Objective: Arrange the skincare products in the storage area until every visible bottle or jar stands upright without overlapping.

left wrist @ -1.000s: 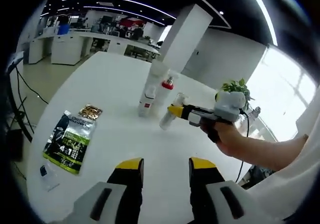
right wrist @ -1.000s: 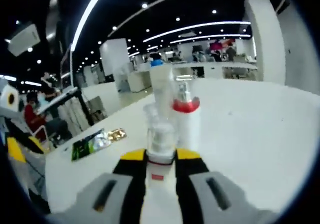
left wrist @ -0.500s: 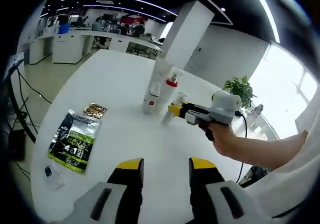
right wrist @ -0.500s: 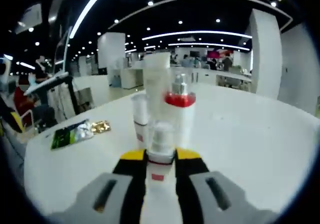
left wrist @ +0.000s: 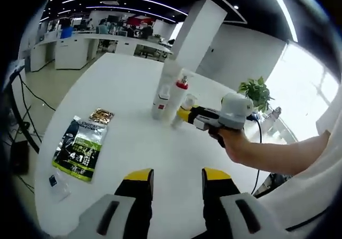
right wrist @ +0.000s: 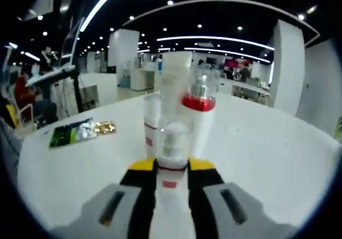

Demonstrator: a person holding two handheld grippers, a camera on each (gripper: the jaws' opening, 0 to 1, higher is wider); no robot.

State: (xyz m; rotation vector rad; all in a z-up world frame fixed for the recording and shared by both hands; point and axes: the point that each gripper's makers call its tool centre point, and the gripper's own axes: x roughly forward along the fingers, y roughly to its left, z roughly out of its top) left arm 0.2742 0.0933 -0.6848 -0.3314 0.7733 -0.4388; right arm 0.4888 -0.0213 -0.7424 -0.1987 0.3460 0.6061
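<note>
A small clear bottle with a white pump cap (right wrist: 172, 145) is pinched by the right gripper (right wrist: 171, 170) and has been brought closer to the red-collared white bottle (right wrist: 199, 122) and tall white tube (right wrist: 174, 84), suggesting upright placement alongside. The left gripper (left wrist: 177, 176) is spread, empty, above the white table (left wrist: 117, 89).

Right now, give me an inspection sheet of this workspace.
Surface: white table, mostly bare.
Job's things: tall white tube, red-collared pump bottle and small white bottle upright, grouped; a clear-capped bottle in the right gripper.
Clutter: green foil pouch, gold packet, small clear bag.
Grippers: right shut on the bottle; left gripper open, holding nothing.
Cables: black cable beside the table.
Surroundings: open office, potted plant.
</note>
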